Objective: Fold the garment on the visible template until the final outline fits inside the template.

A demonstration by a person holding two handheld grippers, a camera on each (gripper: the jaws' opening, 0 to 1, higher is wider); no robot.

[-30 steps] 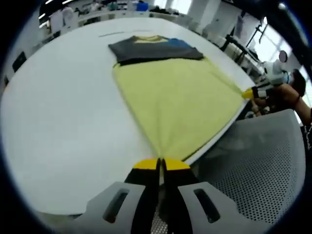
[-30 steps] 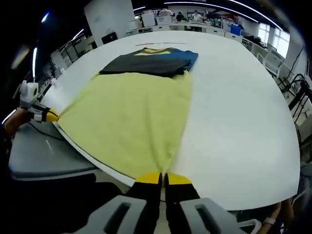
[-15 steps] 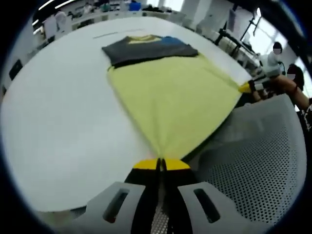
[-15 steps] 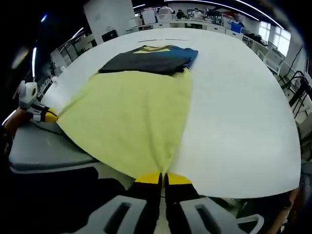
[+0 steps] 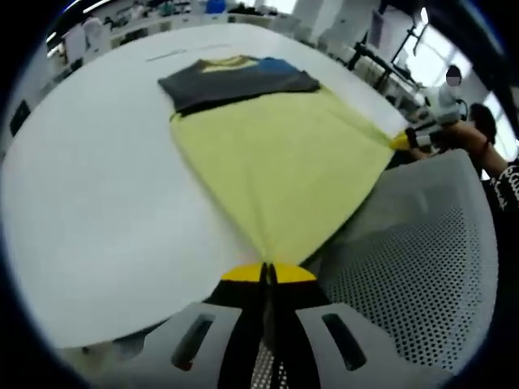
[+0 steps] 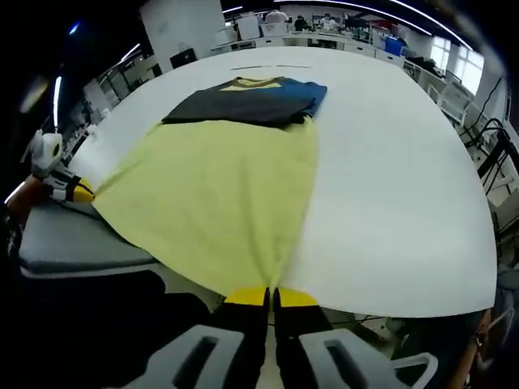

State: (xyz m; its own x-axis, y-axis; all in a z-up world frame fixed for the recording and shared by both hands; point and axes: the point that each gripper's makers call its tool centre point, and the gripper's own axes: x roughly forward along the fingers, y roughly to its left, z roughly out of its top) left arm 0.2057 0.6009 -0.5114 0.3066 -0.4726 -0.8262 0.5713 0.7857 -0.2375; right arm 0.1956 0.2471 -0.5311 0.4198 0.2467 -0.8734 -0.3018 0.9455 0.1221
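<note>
Fingers (image 5: 268, 274) of L gripper pinched tight on garment (image 5: 280, 154) hem; R gripper (image 6: 269, 297) same, I see cloth taut over counter (image 6: 389, 203) near edge.

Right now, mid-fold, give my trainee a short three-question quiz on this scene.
1. True or false: both grippers are shut on the shirt.
2. Which part of the shirt lies farthest from the grippers? A) the yellow body B) the dark band C) nothing dark shows
3. Fill in: in the left gripper view, the mesh chair sits off the table edge, under the stretched ____ hem.

Key
1. True: the left gripper and the right gripper each pinch a hem corner.
2. B
3. yellow
</note>
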